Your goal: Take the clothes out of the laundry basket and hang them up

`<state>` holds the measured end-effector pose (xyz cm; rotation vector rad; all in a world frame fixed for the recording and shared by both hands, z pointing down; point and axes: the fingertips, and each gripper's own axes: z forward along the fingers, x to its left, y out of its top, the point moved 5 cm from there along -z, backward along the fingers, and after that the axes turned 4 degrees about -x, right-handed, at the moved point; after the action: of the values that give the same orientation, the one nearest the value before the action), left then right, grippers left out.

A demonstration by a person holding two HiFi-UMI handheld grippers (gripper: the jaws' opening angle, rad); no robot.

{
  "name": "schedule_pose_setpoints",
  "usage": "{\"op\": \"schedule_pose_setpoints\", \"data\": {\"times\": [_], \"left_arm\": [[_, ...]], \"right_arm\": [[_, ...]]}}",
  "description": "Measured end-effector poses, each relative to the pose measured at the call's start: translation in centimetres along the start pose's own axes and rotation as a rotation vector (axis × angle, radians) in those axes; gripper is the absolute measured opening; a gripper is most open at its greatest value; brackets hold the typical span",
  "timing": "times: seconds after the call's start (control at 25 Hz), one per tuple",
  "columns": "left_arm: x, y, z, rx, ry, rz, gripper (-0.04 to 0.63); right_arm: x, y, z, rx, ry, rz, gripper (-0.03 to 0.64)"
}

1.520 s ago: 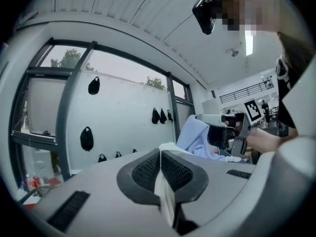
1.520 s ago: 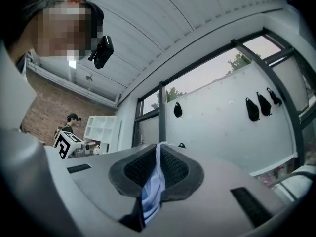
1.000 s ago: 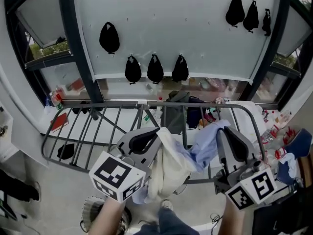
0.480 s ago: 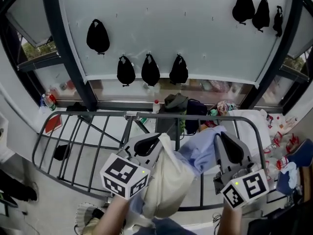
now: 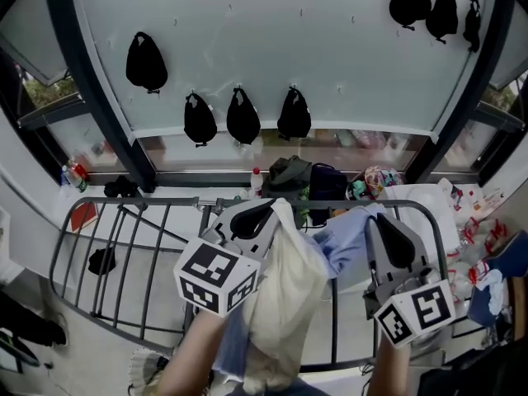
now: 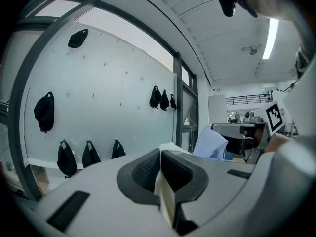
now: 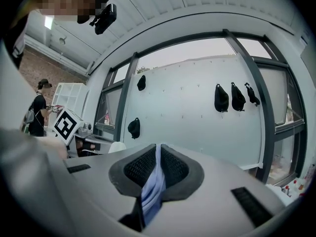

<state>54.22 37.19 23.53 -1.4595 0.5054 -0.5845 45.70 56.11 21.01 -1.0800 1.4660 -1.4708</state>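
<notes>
My left gripper (image 5: 262, 214) is shut on the edge of a cream garment (image 5: 285, 291), which hangs down from the jaws over the grey drying rack (image 5: 124, 246). In the left gripper view the cream fabric (image 6: 164, 191) is pinched between the black pads. My right gripper (image 5: 386, 231) is shut on a light blue cloth (image 5: 345, 239). That blue fabric (image 7: 154, 189) runs between its pads in the right gripper view. The two cloths hang together between the grippers. I cannot tell whether they are one piece.
The rack's far rail (image 5: 165, 201) runs just ahead of the grippers. Black bags (image 5: 242, 118) hang on the white wall panel behind. Clothes and bottles (image 5: 313, 180) lie on the floor beyond the rack. A person (image 7: 37, 115) stands far off.
Both grippers have carried the cloths forward, closer to the rack's far rail. The cream garment now hangs longer below the left gripper. Both grips stay the same.
</notes>
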Motion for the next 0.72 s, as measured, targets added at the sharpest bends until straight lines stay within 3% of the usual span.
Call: {"op": "schedule_pose_setpoints", "data": {"times": [0.4, 0.6, 0.72], "left_arm": [[0.7, -8.6, 0.6, 0.171, 0.046, 0.026, 0.025], [0.5, -11.5, 0.3, 0.271, 0.06, 0.083, 0.025], [0.4, -13.2, 0.0, 0.335, 0.065, 0.094, 0.025]], "right_arm": [[0.4, -7.2, 1.8, 0.233, -0.029, -0.111, 0.038], [1.1, -10.9, 1.4, 0.447, -0.031, -0.13, 0.045], [1.4, -12.3, 1.2, 0.518, -0.028, -0.141, 0.049]]}}
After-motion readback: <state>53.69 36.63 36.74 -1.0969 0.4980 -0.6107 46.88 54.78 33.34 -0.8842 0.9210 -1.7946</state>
